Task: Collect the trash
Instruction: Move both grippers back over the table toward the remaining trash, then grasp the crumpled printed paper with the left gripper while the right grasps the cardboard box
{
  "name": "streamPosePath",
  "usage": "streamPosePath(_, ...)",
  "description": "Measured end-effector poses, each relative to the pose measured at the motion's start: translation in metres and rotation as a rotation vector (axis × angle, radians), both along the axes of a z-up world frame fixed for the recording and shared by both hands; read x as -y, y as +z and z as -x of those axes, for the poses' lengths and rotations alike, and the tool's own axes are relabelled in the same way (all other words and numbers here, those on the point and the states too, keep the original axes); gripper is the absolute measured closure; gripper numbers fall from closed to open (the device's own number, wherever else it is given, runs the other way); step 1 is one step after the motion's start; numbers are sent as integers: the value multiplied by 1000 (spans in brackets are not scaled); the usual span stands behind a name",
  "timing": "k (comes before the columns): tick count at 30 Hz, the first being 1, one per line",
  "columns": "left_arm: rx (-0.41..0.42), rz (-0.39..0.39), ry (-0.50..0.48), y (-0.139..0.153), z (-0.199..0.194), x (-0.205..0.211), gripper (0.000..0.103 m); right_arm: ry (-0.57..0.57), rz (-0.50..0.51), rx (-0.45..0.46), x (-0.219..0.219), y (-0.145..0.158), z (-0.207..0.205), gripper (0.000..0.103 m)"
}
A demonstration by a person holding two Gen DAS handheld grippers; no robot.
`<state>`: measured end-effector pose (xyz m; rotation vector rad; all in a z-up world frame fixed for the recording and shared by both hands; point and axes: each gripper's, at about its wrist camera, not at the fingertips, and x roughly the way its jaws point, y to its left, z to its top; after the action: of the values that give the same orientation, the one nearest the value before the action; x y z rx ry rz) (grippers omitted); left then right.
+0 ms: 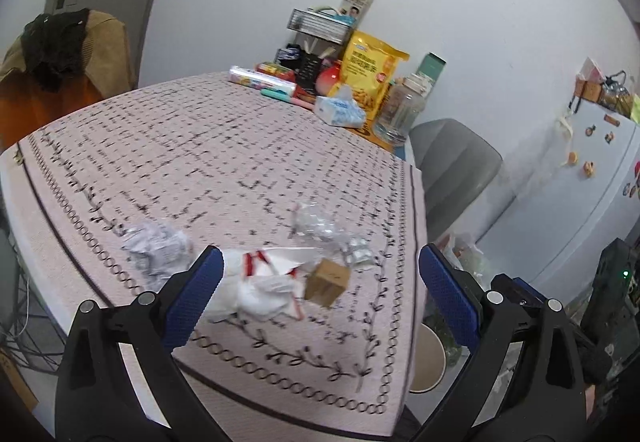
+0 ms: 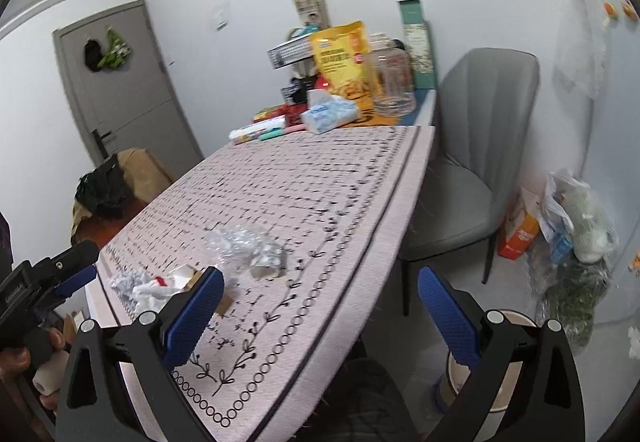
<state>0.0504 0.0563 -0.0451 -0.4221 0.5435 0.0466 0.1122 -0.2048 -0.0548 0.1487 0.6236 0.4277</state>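
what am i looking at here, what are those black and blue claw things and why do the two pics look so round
Those are hand-held tongs, not a robot: a person carries one in each hand, and each has a wide-angle camera looking forward along its two blue-padded fingers, which bends the picture round. One picture is from the left tongs, the other from the right tongs. Both are open and hold nothing.

In front lies a table with a patterned cloth. Near its front edge is the trash: a crumpled paper ball, a white and red wrapper, a small brown box and crinkled clear plastic. At the far end stand groceries, including a yellow bag. A grey chair sits beside the table.
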Motion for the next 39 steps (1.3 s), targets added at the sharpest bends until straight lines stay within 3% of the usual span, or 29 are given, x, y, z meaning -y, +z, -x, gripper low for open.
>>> streamPosePath(14,-45,34,108,-45,34,-60,10,224,22,-103,-71,-32,-5,9)
streamPosePath(21,-93,34,112,-61,26,-71,21,272,42,-182,-101,-47,-14,32)
streamPosePath(23,-106,39,109,-65,22,-72,25,283,39,-194,-107,-50,-17,36)
streamPosePath(28,-119,41,114,-71,13,-73,26,315,29,-193,-120,-50,-27,37)
streamPosePath(37,-156,50,215,-74,-13,-99,26,374,59,-196,-154,-63,-47,38)
streamPosePath(39,-146,74,207,-75,-17,-103,26,378,60,-203,-158,-66,-50,52)
